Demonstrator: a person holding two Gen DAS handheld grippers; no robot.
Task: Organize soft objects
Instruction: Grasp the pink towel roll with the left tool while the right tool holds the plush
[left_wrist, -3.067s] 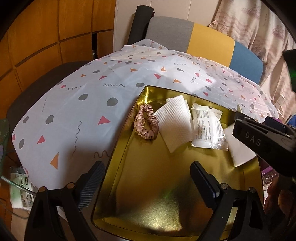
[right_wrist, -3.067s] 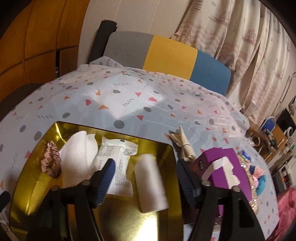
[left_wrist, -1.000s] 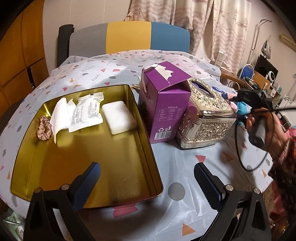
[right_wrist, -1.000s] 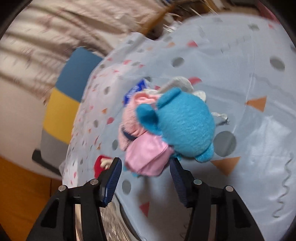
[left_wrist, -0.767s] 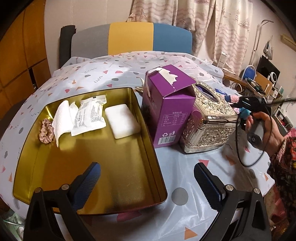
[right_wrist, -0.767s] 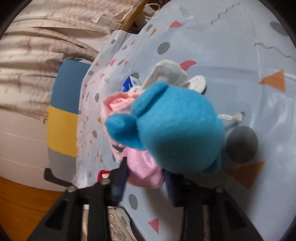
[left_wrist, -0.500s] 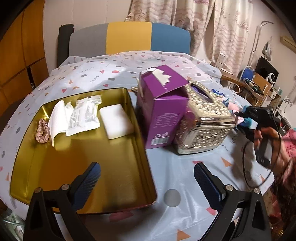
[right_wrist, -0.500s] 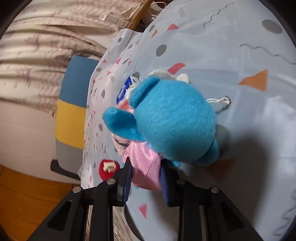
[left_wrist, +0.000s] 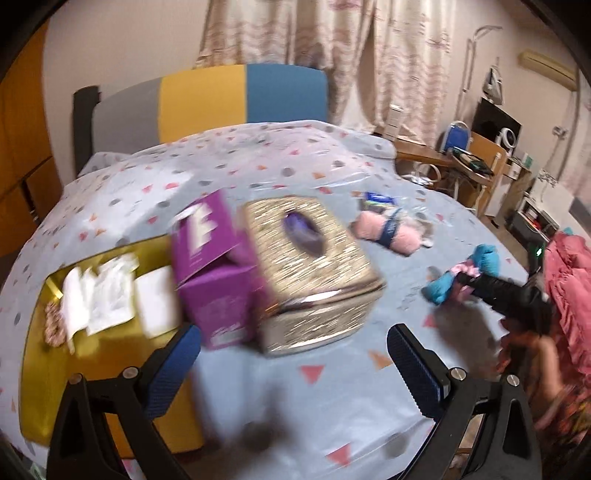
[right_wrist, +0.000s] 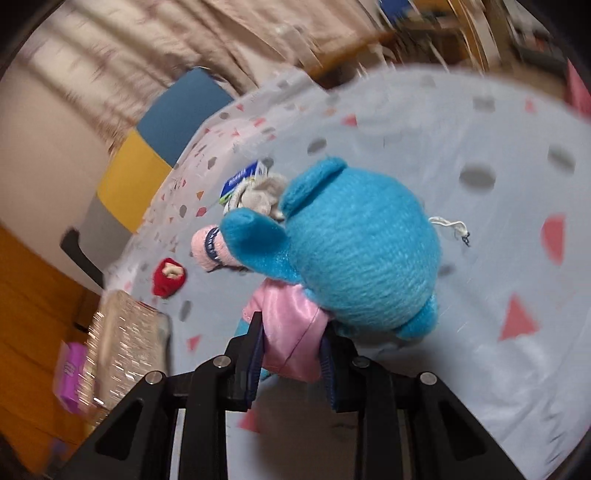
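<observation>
**One plush in the jaws, tray not reached**

One blue plush (right_wrist: 364, 254) is what we have in hand: our right gripper (right_wrist: 291, 350) is clamped on its pink satin skirt (right_wrist: 291, 332), pads pressing the cloth from both sides. We judge the skirt was chosen because it is thin and squashes flat, while the round head is too fat for the jaws. In the left view the plush (left_wrist: 461, 275) sits at the right gripper's tip, at the table's right side, well apart from the tray. Whether it is clear of the cloth we cannot tell.

Our left gripper (left_wrist: 295, 363) is spread wide with nothing between the fingers, low over the tablecloth (left_wrist: 332, 406), likely just keeping out of the way.

Count, going outward:
- One pink bundle (left_wrist: 388, 229) with a dark band, beyond the plush, with a blue packet (left_wrist: 376, 197) just behind it.
- One small red item (right_wrist: 168, 277), too blurred to name.
- One silver tissue box (left_wrist: 314, 266) and one purple carton (left_wrist: 214, 273), touching, mid-table.
- One gold tray (left_wrist: 40, 387) on the left, holding four things in a row at its far end: scrunchie (left_wrist: 53, 326), white cloth (left_wrist: 74, 302), sachet (left_wrist: 109, 295), white pad (left_wrist: 155, 299). We read the row as sorted items kept tight so the near half stays free.
</observation>
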